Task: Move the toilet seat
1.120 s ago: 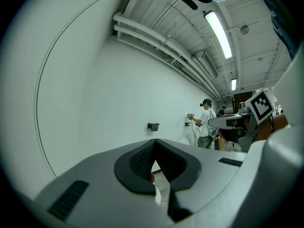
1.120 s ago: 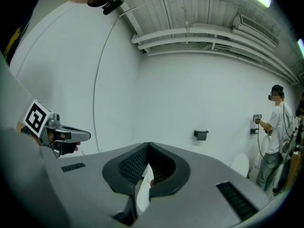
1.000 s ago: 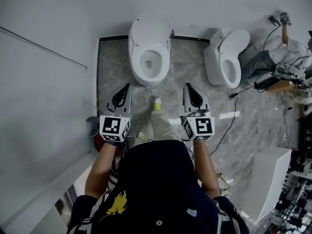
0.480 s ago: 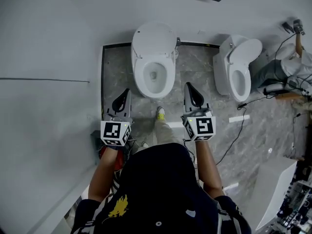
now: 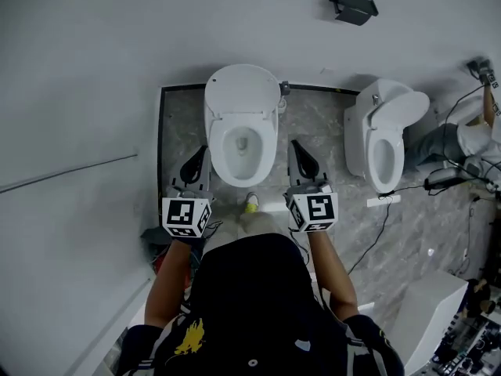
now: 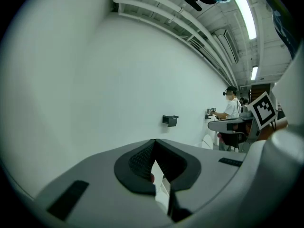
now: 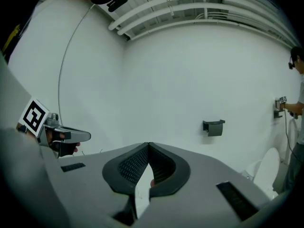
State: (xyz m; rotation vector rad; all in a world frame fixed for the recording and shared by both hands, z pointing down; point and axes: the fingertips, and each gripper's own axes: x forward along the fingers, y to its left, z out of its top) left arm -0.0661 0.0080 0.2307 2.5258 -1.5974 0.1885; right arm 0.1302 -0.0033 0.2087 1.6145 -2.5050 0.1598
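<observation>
ROOM: toilet (image 5: pixel 241 171) at back wall (image 5: pixel 235 22), floor (image 5: pixel 178 124) strips either side, second toilet (image 5: pixel 382 143) well apart at right | SEAT: toilet seat (image 5: pixel 216 151) down on bowl | TOOLS: left tool (image 5: pixel 203 151), right tool (image 5: pixel 295 146) flank bowl, both pressed together, holding nothing

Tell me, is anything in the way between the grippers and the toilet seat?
Nothing visible is. The left gripper and right gripper hang shut and empty on either side of the toilet seat, with no object between.
</observation>
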